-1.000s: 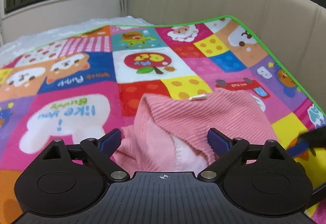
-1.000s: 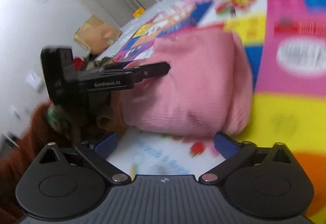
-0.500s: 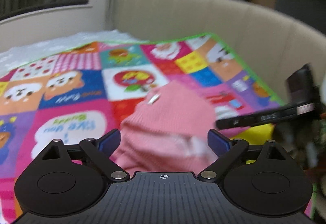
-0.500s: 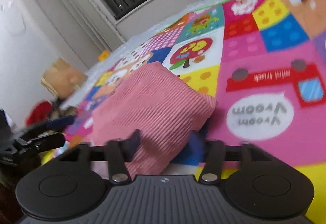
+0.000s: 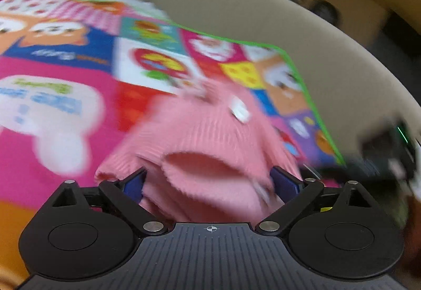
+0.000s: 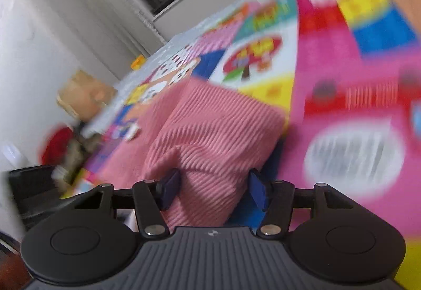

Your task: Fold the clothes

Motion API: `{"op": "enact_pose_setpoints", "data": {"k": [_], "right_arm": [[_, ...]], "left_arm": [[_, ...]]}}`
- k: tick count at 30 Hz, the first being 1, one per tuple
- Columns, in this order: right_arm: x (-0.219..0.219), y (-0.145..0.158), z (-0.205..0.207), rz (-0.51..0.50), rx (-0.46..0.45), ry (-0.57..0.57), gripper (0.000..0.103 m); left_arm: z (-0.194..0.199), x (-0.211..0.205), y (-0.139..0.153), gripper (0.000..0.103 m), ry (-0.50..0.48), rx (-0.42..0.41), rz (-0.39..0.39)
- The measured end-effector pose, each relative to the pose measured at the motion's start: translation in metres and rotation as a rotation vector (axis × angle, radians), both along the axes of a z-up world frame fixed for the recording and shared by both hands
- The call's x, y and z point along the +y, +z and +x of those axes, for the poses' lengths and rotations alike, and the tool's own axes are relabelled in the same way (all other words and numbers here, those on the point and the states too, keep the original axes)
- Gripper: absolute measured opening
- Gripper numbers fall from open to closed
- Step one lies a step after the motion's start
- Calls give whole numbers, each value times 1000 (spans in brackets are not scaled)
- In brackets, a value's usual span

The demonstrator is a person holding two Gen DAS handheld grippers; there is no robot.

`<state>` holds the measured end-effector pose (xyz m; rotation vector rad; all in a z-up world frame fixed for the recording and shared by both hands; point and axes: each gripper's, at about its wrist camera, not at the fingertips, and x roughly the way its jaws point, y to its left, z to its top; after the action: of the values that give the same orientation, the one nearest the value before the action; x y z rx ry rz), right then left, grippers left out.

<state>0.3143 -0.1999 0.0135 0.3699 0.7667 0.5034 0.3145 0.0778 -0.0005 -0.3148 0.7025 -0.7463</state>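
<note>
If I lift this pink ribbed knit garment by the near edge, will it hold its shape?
Probably not. The pink ribbed knit garment already bunches and sags in soft folds, so it should drape. Its fuzzy lining suggests grippy, not slippery, on the colourful cartoon play mat.

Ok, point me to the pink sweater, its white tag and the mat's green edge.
pink sweater (image 6: 218,126): right wrist view, ribbed top surface.
white tag (image 5: 240,111): left wrist view, middle of the tag.
green edge (image 5: 310,103): left wrist view, the mat's border beside the sofa.

Each camera sits on a gripper, looking forward and down, very close to the pink ribbed garment (image 5: 208,132) (image 6: 210,129). Both see the colourful play mat (image 5: 65,74) (image 6: 329,58) (both blurry).
</note>
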Motion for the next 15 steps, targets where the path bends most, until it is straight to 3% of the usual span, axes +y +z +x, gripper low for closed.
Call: {"op": "enact_pose_setpoints", "data": {"k": [3,4,7,10,13,15], "right_arm": [[9,22,1,-228,-156,9,57],[9,29,0,-259,-180,12,58],[6,49,-18,-301,-251,9,70],[12,63,-48,-324,-347,41,75],[38,63,-81,-400,-464,134,77],[59,57,-99,-451,-521,200,78]], "left_arm": [[-37,-32,1,98,-161,-10,-35],[-47,-40,0,98,-211,-5,-56],[-70,-48,0,98,-242,-33,-39],[-70,-26,8,98,-135,-31,-58],[-54,11,18,98,83,-19,-89],[-43,27,20,98,232,-18,-52]]}}
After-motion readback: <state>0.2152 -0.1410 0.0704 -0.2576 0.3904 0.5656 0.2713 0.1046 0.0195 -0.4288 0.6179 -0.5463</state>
